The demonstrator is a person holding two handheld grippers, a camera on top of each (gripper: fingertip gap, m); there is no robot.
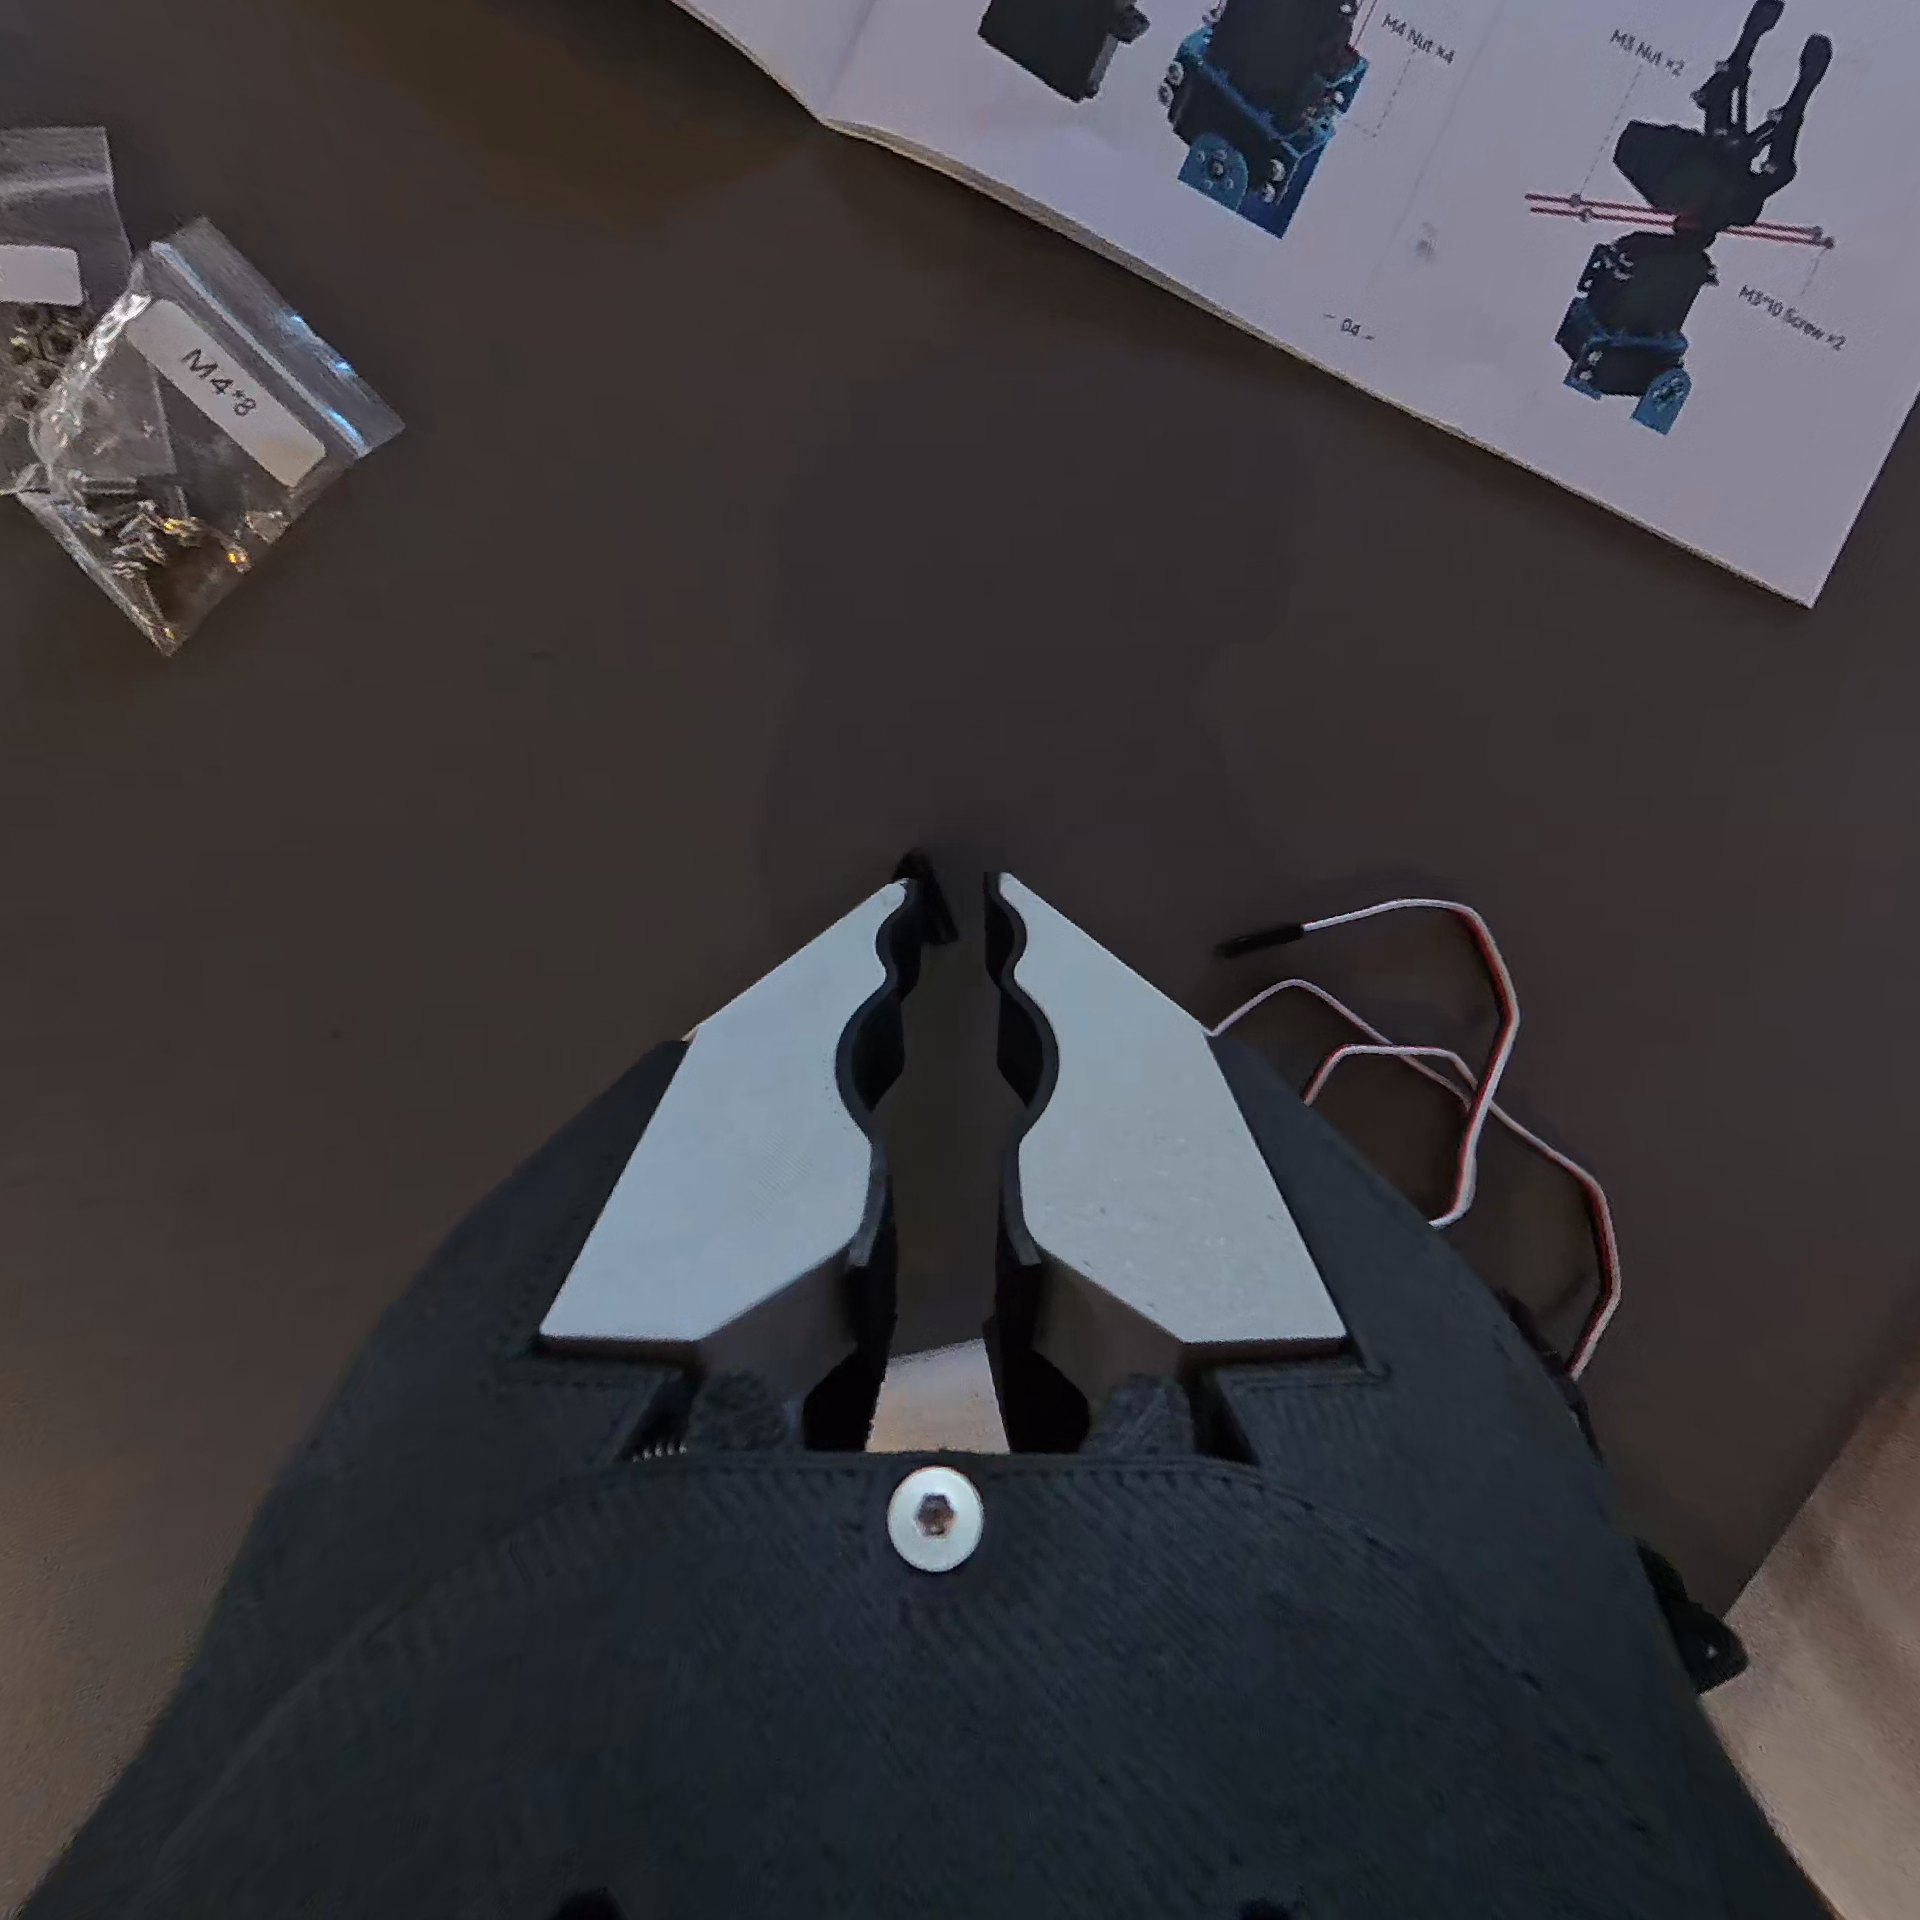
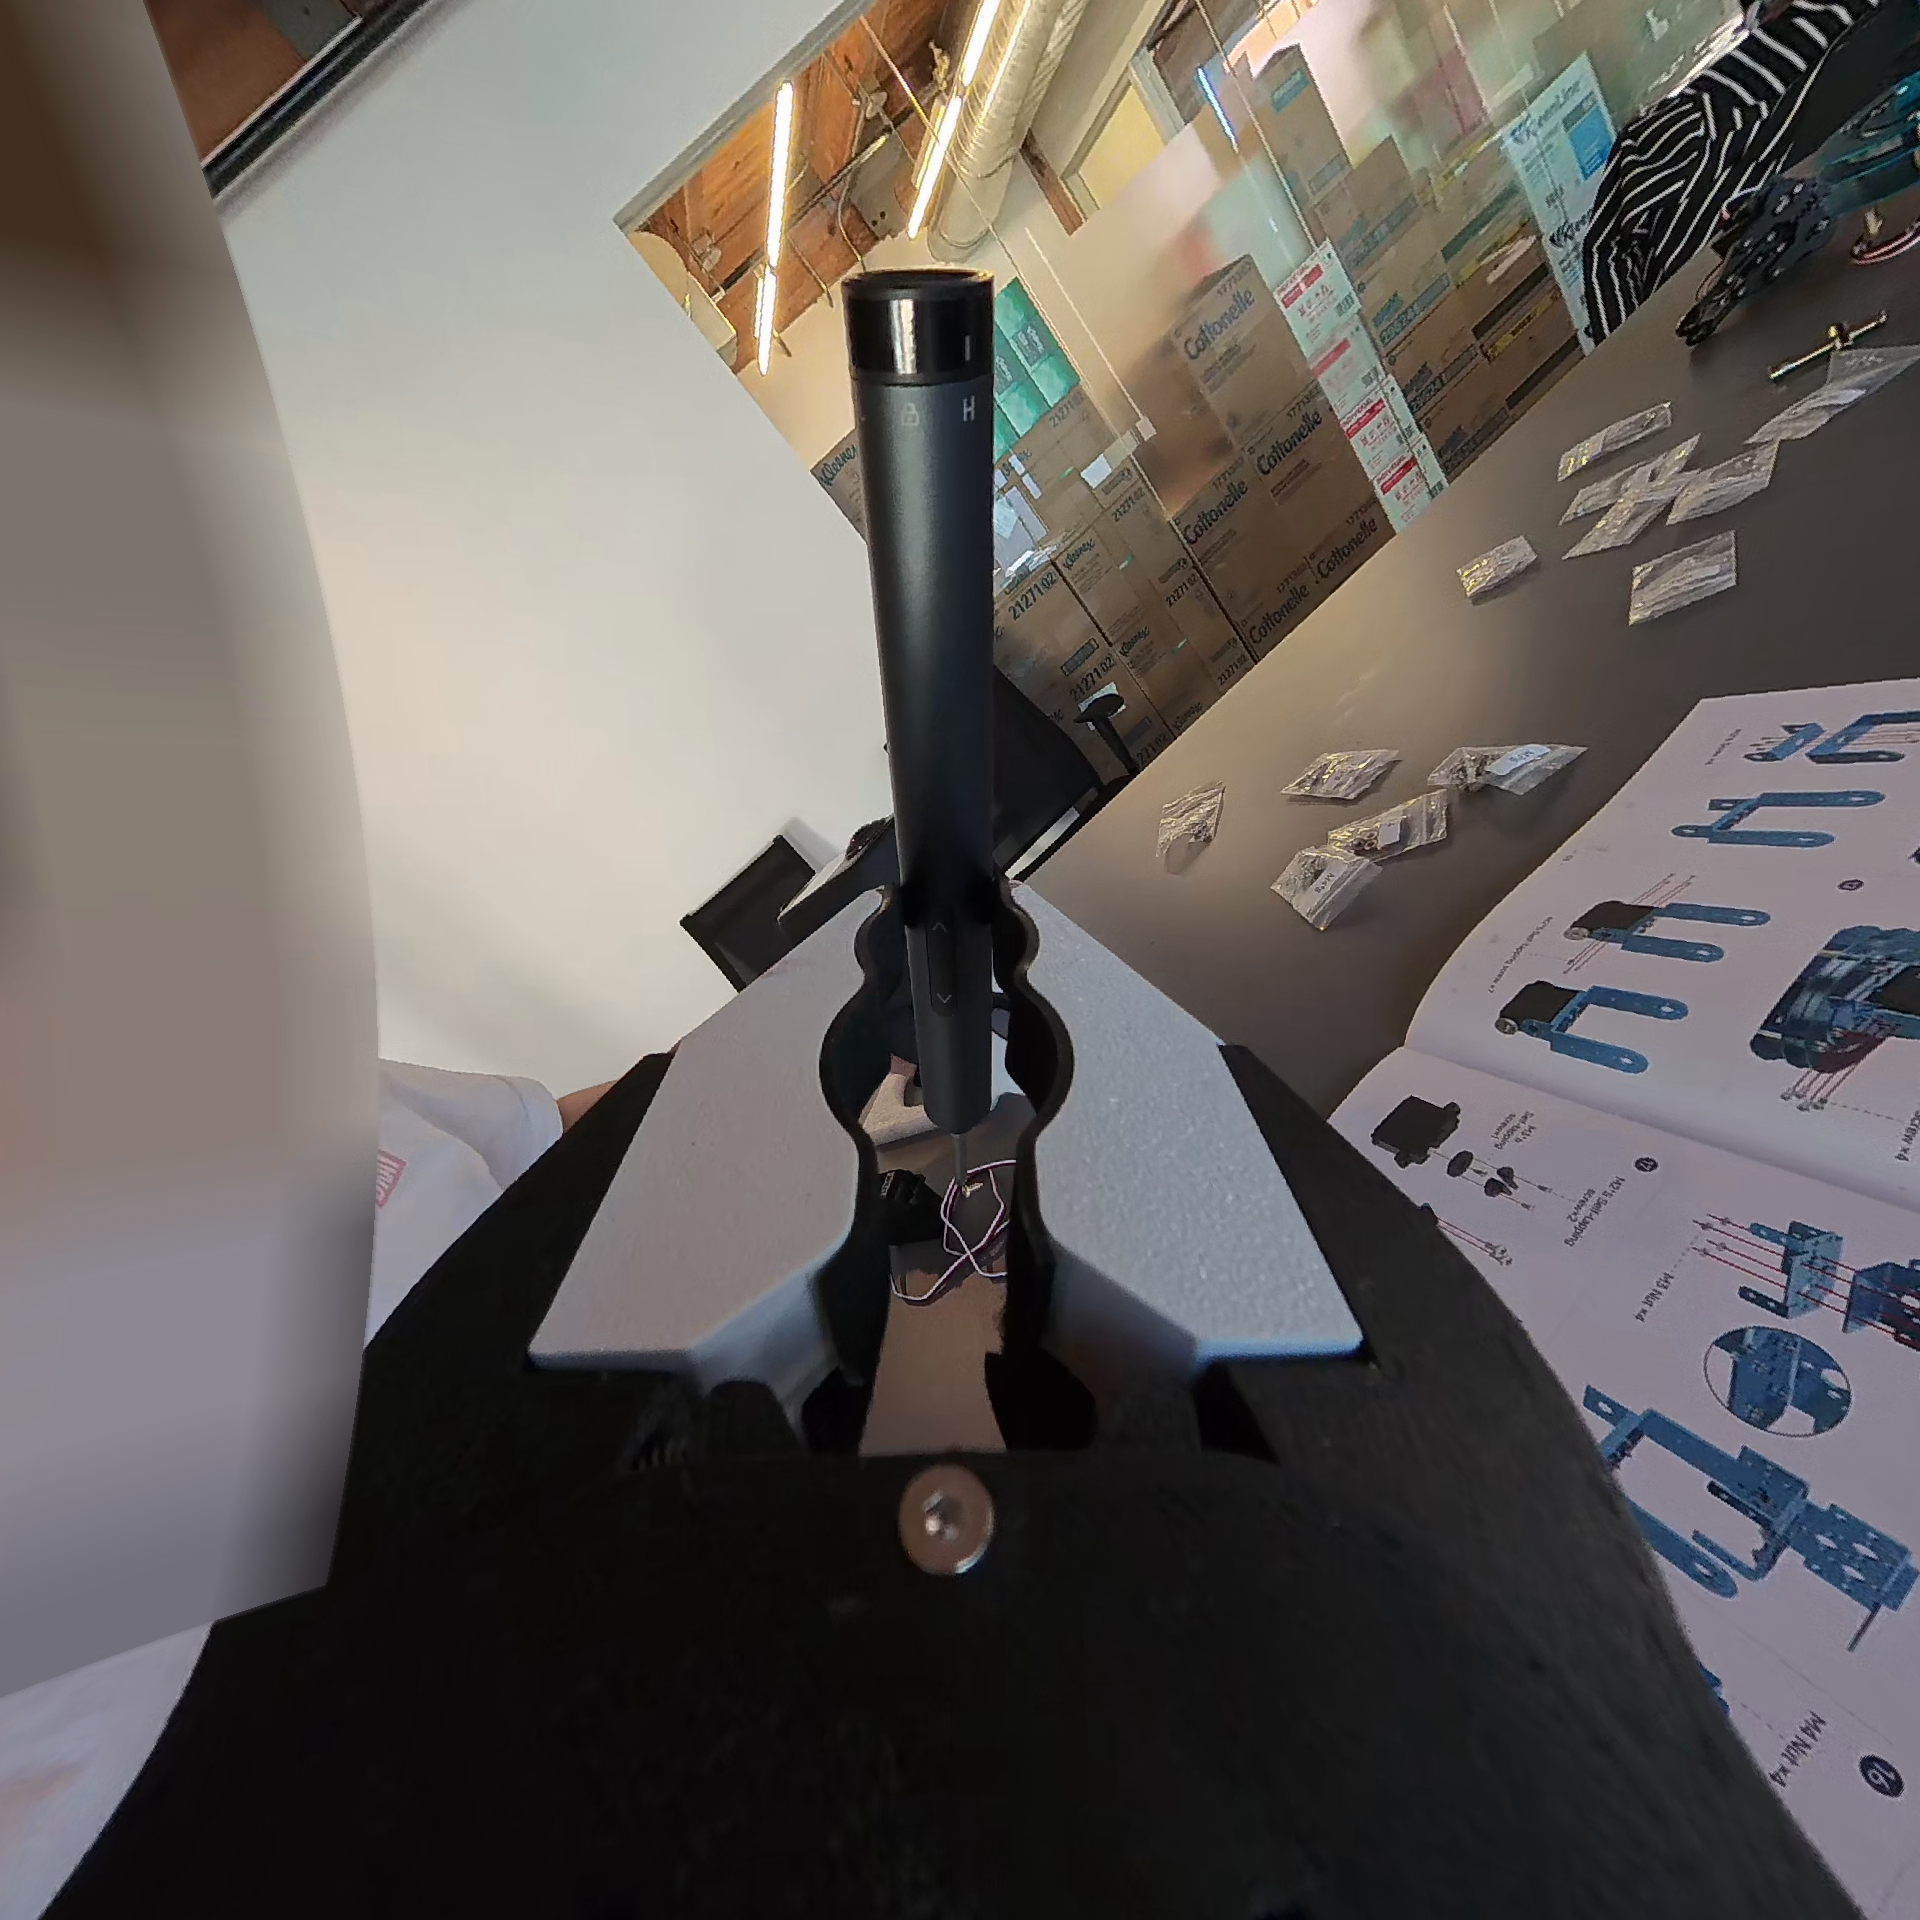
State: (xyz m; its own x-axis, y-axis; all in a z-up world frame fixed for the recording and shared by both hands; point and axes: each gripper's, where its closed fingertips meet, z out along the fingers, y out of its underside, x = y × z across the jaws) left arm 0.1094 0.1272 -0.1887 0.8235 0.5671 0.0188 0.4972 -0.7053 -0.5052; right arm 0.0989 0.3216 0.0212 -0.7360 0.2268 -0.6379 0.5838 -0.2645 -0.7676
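While the left wrist view looks straight down on a dark brown table (image 1: 727, 623), the left gripper (image 1: 961, 894) hangs just above it with its grey fingers (image 1: 748, 1143) drawn close, a narrow gap left between the tips; a small black part (image 1: 928, 899) sits against the left tip, and whether it is pinched cannot be told. Red, white and brown servo wires (image 1: 1455, 1049) loop on the table just right of the gripper. Two clear bags of screws (image 1: 197, 426) lie toward the far left edge. An open instruction booklet (image 1: 1351, 229) lies at the far right.

Right wrist view: the right gripper (image 2: 948, 914) is clamped on a dark grey electric screwdriver (image 2: 920, 623), which stands upright, the fingertips closed around its lower body. Its thin bit (image 2: 959, 1153) points down toward wires (image 2: 971, 1242) seen through the gap between the fingers (image 2: 1132, 1164). The instruction booklet (image 2: 1621, 1195) lies open on the table at right. Small clear hardware bags (image 2: 1361, 831) are scattered on the table beyond it. Stacked cardboard boxes (image 2: 1247, 499) stand behind glass in the background. A person's white sleeve (image 2: 457, 1143) shows at left.
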